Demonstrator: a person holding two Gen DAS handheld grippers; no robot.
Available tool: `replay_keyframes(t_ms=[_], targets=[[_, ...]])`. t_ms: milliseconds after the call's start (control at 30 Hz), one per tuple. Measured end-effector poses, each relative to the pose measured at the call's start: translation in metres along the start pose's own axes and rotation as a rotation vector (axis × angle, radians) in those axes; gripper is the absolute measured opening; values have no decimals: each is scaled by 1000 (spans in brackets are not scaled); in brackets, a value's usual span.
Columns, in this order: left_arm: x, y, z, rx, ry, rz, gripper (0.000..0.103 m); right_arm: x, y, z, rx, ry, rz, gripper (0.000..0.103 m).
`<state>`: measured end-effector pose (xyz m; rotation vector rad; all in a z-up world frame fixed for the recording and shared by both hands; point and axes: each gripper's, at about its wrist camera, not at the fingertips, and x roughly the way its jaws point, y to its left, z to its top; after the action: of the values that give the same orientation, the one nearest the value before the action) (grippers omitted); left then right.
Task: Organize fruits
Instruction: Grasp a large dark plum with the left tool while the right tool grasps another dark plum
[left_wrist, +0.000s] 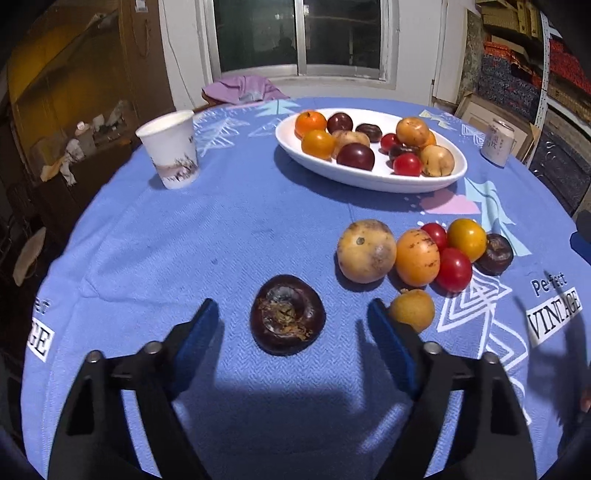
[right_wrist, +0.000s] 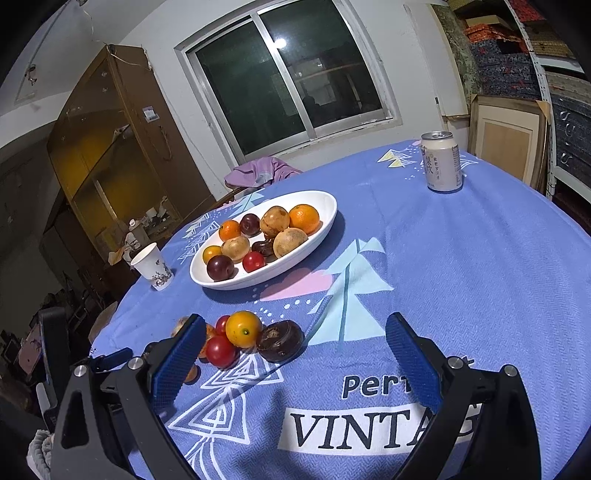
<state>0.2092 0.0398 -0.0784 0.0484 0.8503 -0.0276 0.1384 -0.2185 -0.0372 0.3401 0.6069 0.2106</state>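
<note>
The left gripper (left_wrist: 290, 314) points down at a blue tablecloth (left_wrist: 221, 240), its two blue-padded jaws spread apart. A dark water chestnut (left_wrist: 287, 314) lies on the cloth between them, with a clear gap to each pad, so nothing is gripped. Just beside the jaw on the side of the loose fruits rests a small yellow-brown loquat (left_wrist: 413, 309); whether it touches the jaw is hard to tell.

Just beyond the chestnut, toward the white oval dish (left_wrist: 369, 177), sits a loose cluster of fruits on the cloth: a large tan speckled round fruit (left_wrist: 365, 251), an orange loquat (left_wrist: 417, 257), two red cherry tomatoes (left_wrist: 453, 269), a yellow-orange tomato (left_wrist: 467, 239) and a second dark water chestnut (left_wrist: 494, 254), all touching or nearly touching.

The right gripper (right_wrist: 295, 350) hovers over the cloth with its jaws wide apart and empty, above the printed word "VINTAGE" (right_wrist: 369, 428). The same cluster lies near its jaw on the side of the dish.

The dish stands farther back and holds mixed fruit: oranges, dark plums, tan round fruits, red tomatoes and a yellow one. A paper cup (left_wrist: 171, 149) stands well off to one side of the dish, and a pale drink can (right_wrist: 441, 162) stands well off to the other. Behind the dish, a lilac cloth (left_wrist: 243, 88) lies at the table edge beneath a window (left_wrist: 299, 37).
</note>
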Motion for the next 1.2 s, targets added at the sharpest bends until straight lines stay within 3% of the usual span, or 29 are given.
replay_keyframes(t_ms=[67, 233, 367, 500, 867, 1000, 1200], targets=[[4, 1, 0, -1, 16, -9, 68, 0, 0, 0, -1, 4, 0, 99], [6, 0, 2, -4, 16, -40, 65, 2, 3, -1, -16, 15, 0, 99], [10, 7, 4, -41, 29, -37, 43, 6, 7, -4, -41, 36, -7, 99], [8, 16, 3, -86, 36, -69, 43, 9, 11, -7, -62, 53, -16, 99], [1, 10, 1, -60, 12, -2, 44, 26, 31, -18, -214, 142, -66, 99], [4, 10, 0, -53, 27, 2, 44, 33, 34, -19, -227, 175, -68, 89], [4, 5, -2, -25, 27, 16, 44, 50, 54, -16, -351, 185, -104, 84]])
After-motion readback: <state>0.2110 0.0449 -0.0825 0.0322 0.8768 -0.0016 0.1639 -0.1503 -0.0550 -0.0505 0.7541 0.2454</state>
